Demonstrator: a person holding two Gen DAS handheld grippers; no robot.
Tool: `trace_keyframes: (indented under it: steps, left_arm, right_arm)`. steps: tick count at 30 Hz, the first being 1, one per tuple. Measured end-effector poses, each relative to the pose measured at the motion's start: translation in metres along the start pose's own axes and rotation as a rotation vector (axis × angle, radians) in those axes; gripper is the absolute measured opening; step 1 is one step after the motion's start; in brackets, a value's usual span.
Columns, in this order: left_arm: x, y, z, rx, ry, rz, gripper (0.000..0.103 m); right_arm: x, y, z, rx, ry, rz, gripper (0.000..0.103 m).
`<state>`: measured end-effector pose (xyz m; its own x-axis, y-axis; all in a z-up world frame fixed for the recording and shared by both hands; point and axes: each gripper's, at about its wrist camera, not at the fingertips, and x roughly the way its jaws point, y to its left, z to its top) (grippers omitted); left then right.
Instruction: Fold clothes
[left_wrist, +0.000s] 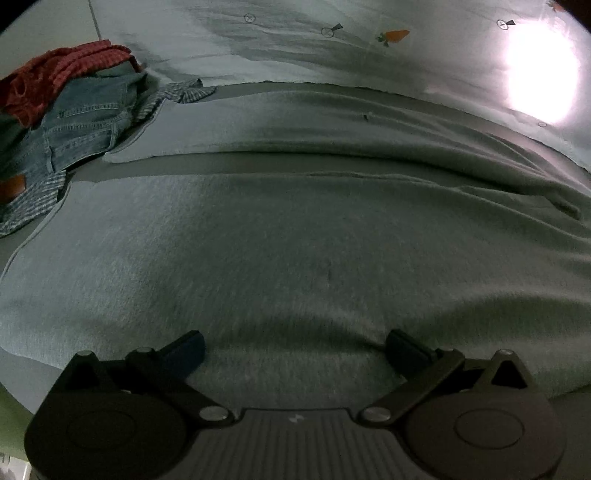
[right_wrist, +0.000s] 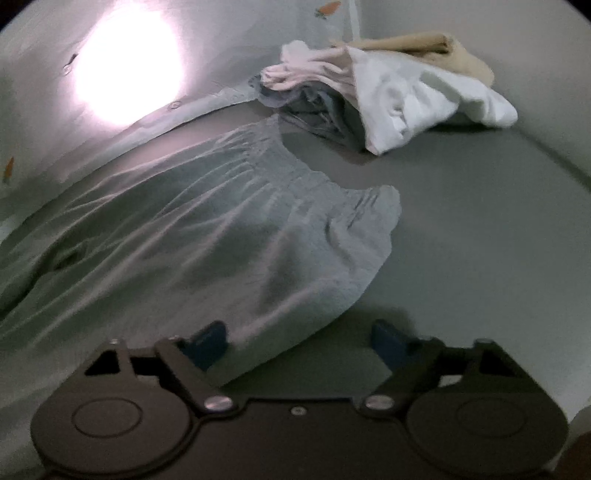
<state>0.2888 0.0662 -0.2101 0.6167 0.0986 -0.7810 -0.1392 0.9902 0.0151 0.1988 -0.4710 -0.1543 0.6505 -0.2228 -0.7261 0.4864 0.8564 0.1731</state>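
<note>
A pale grey garment (left_wrist: 295, 229) lies spread flat across the dark grey surface and fills most of the left wrist view. My left gripper (left_wrist: 295, 343) hovers just over its near part, jaws wide open, nothing between the fingers. In the right wrist view the same grey garment (right_wrist: 207, 236) shows its gathered elastic waistband (right_wrist: 295, 177) and many wrinkles. My right gripper (right_wrist: 299, 332) stands open at the garment's near corner. A fold of fabric lies between its fingers close to the left fingertip (right_wrist: 214, 336), and the pads do not press on it.
A pile of a red garment (left_wrist: 55, 74), jeans (left_wrist: 81, 122) and a striped shirt lies at the left. Another heap of white (right_wrist: 406, 99), pink and beige clothes sits at the far right. A carrot-print sheet (left_wrist: 395, 36) hangs behind, with a bright glare spot (right_wrist: 125, 70).
</note>
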Motion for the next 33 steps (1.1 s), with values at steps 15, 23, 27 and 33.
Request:
trace_keyframes:
  steps: [15,23,27,33]
  left_arm:
    - [-0.004,-0.006,-0.001,-0.074,0.018,0.053,0.103]
    - [-0.003,-0.004,0.004,-0.102,0.053,0.054,0.103]
    - [-0.008,0.008,0.006,-0.137,0.069,0.004,0.101]
    - [-0.024,0.058,0.006,-0.351,0.073,-0.008,0.078]
  right_arm:
    - [0.022,-0.064,0.017,0.494,0.064,0.25,0.02]
    - [0.024,-0.069,0.007,0.628,0.054,0.229,0.002]
    - [0.022,-0.065,0.003,0.665,0.045,0.213,0.002]
    - [0.021,-0.064,-0.004,0.74,0.016,0.186,0.002]
